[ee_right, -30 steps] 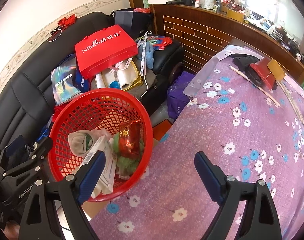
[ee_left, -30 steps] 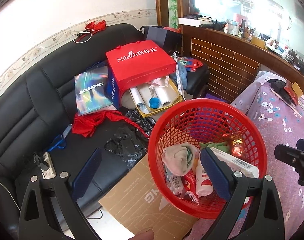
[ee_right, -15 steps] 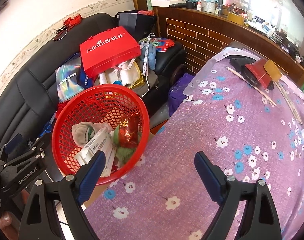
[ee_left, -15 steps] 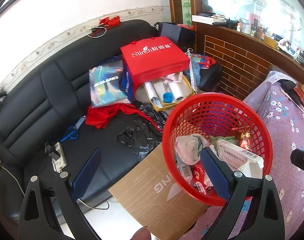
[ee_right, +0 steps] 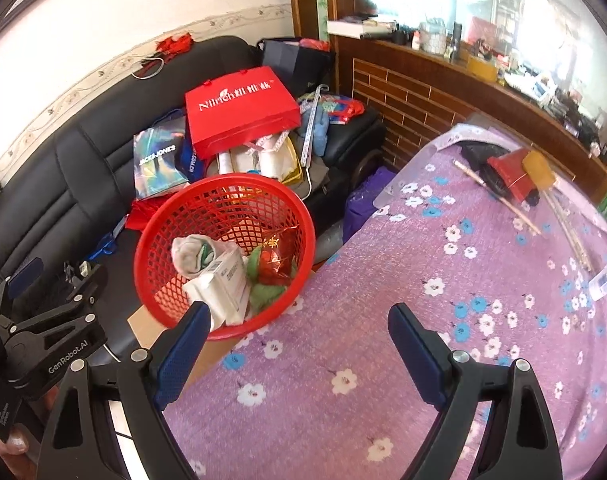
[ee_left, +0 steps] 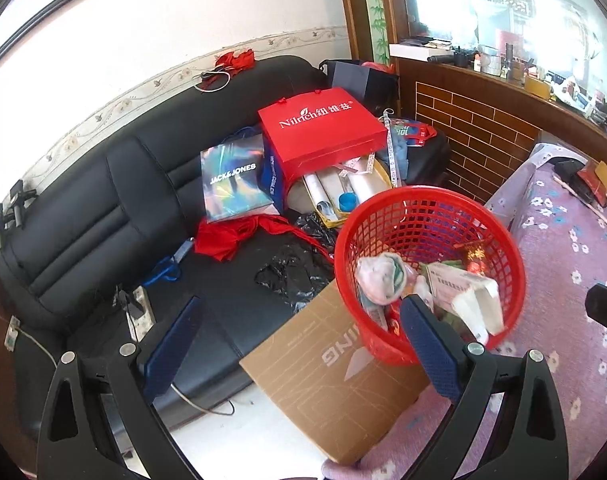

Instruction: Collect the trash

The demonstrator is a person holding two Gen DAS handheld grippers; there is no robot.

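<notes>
My left cam looks down near the basket (ee_left: pixel 429 216), at 3 o'clock; my right cam sees it (ee_right: pixel 223 200) at 9, with sofa (ee_left: pixel 123 208) shared.

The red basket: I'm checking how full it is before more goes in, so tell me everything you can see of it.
The red basket is round, open-topped plastic lattice with a solid rim, tilted toward the cameras at the edge of the floral-clothed table, above a brown cardboard box. Its lower part holds a crumpled white cloth, a white carton, a red foil wrapper and something green; the upper wall shows bare. Neither gripper touches it.
</notes>
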